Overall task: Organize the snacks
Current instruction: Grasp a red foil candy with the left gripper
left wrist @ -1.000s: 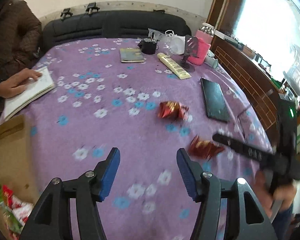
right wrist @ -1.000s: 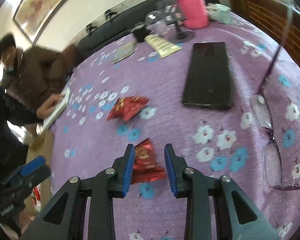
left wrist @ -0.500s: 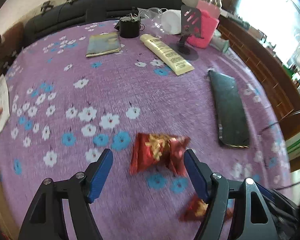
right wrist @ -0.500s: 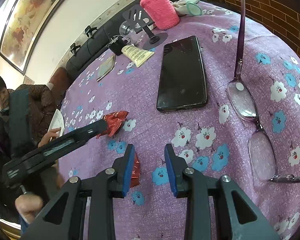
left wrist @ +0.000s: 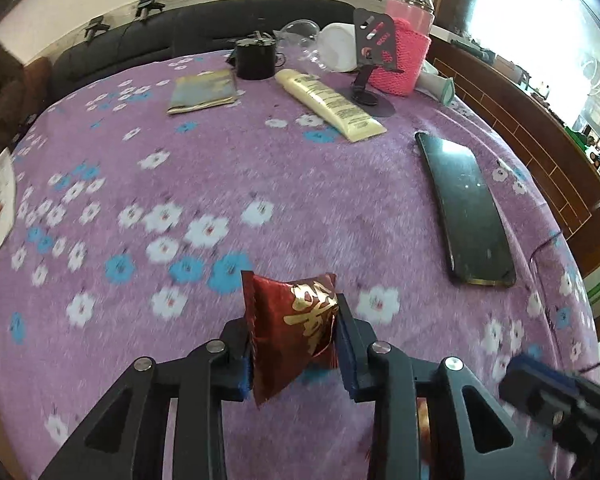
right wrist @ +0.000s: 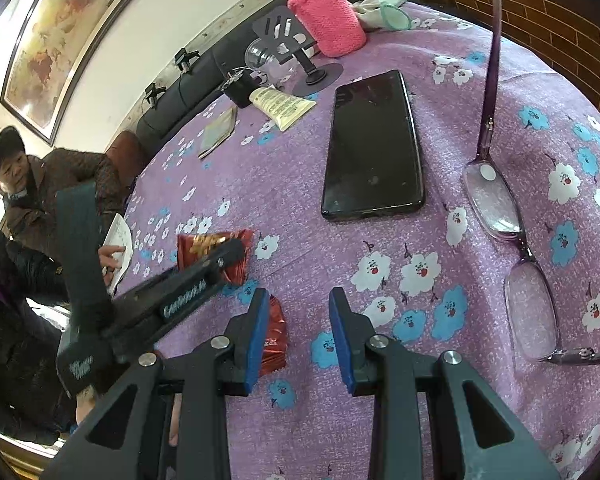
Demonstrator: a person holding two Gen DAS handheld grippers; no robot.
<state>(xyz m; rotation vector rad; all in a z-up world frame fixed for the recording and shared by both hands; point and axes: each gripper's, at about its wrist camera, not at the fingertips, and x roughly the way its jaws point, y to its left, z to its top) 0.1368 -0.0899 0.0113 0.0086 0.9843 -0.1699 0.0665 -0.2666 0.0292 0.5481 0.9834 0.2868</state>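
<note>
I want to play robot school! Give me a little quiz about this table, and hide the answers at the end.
1. True or false: the black phone lies flat on the purple cloth.
2. What colour is the packet between the fingers of the left gripper? A red, B green, C blue.
3. How many snack packets show in the right wrist view?

Key:
1. True.
2. A. The left gripper's jaws are closing, with the packet between them.
3. Two: that one, and a second packet beside the right gripper.
</note>
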